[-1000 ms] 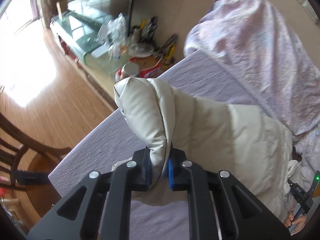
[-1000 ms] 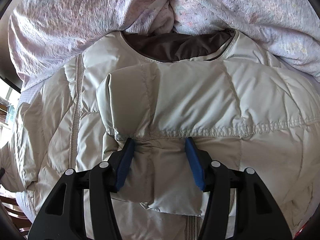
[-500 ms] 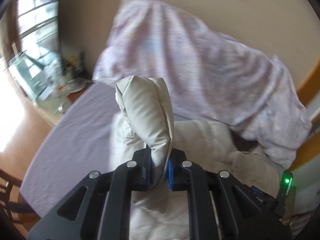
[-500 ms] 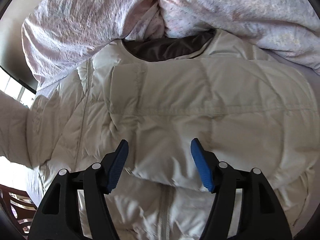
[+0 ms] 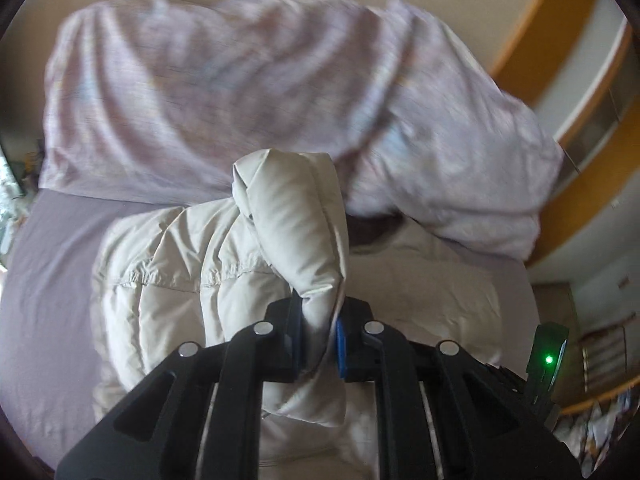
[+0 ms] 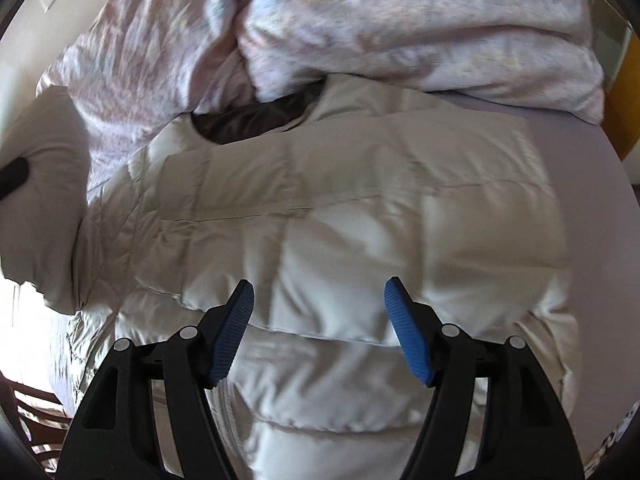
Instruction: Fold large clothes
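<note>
Looks like the sleeve-folding step: left hand-held gripper (image 5: 320,334) clamps the sleeve (image 5: 294,224) over the jacket (image 6: 340,216), right one (image 6: 318,320) is opening, empty; next, lay it flat across the chest.

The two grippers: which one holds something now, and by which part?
The left gripper holds the cream puffer jacket by its sleeve end. The right gripper, fingers opening, holds nothing.
</note>
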A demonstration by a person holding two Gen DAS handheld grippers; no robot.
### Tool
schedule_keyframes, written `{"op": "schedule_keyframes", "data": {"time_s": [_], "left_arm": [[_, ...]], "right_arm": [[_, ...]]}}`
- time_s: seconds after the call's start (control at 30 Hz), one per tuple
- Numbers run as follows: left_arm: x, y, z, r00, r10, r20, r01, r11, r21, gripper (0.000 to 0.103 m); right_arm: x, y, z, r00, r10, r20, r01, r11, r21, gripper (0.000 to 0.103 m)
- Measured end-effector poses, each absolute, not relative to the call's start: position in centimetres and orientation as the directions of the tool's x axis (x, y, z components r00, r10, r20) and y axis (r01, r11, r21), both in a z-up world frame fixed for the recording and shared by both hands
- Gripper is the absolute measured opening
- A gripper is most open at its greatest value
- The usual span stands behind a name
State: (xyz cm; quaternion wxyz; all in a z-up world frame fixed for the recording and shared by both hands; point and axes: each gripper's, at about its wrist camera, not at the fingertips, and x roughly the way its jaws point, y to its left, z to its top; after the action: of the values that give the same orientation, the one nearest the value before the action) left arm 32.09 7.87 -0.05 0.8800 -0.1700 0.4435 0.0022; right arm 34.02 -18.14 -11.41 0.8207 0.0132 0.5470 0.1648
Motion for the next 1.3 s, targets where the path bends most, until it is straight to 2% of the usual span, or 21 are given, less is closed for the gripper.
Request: {"op": "schedule_keyframes", "data": {"time_s": [0.27,0.37,0.47,0.53,0.57,0.7,0.87,0.97,1.17,1.3], "left_arm": [[34.2,1.9,-3.6,0.524,-0.199,-0.828,-0.092,0.953,-0.288,0.014],[34.6,1.6,-4.9,0.495,-0.211,-0.843,-0.096,0.951,-0.294,0.019],[34.6,2.1,-5.3,0.482,-0.230,-0.845,-0.106,0.943,-0.317,0.032],[34.3,2.6,-5.0,0.498,-0.235,-0.835,-0.105,0.939,-0.327,0.050],[34.2,2.7,-4.8,0.505,-0.229,-0.832,-0.106,0.940,-0.323,0.054],[34.0,4.1,-4.3,0.519,-0.186,-0.834,-0.122,0.950,-0.288,0.056],[33.4,6.3,-4.9,0.509,-0.110,-0.854,-0.164,0.961,-0.221,0.056],[32.9,7.4,-5.5,0.499,-0.077,-0.863,-0.183,0.964,-0.192,0.056],[32.0,9.3,-6.6,0.477,-0.012,-0.879,-0.219,0.967,-0.132,0.059],[31.5,10.7,-7.4,0.460,0.034,-0.887,-0.242,0.966,-0.088,0.061]], "right_arm": [[34.2,-21.2,-11.7,0.357,0.272,-0.894,-0.198,0.957,0.212,0.070],[34.2,-21.5,-11.8,0.360,0.272,-0.893,-0.198,0.957,0.212,0.070],[34.1,-21.4,-11.7,0.360,0.273,-0.892,-0.203,0.956,0.210,0.070],[34.2,-21.1,-11.6,0.362,0.279,-0.889,-0.211,0.954,0.214,0.070],[34.2,-20.9,-11.5,0.363,0.284,-0.888,-0.216,0.952,0.216,0.070],[34.5,-19.8,-10.8,0.366,0.313,-0.876,-0.249,0.940,0.232,0.068],[34.6,-17.4,-9.7,0.364,0.385,-0.848,-0.312,0.908,0.279,0.044],[34.7,-15.2,-9.2,0.358,0.423,-0.833,-0.364,0.884,0.293,0.035],[34.8,-11.0,-9.4,0.325,0.457,-0.828,-0.449,0.845,0.291,0.028],[35.5,-9.5,-11.8,0.281,0.386,-0.879,-0.437,0.867,0.240,0.025]]}}
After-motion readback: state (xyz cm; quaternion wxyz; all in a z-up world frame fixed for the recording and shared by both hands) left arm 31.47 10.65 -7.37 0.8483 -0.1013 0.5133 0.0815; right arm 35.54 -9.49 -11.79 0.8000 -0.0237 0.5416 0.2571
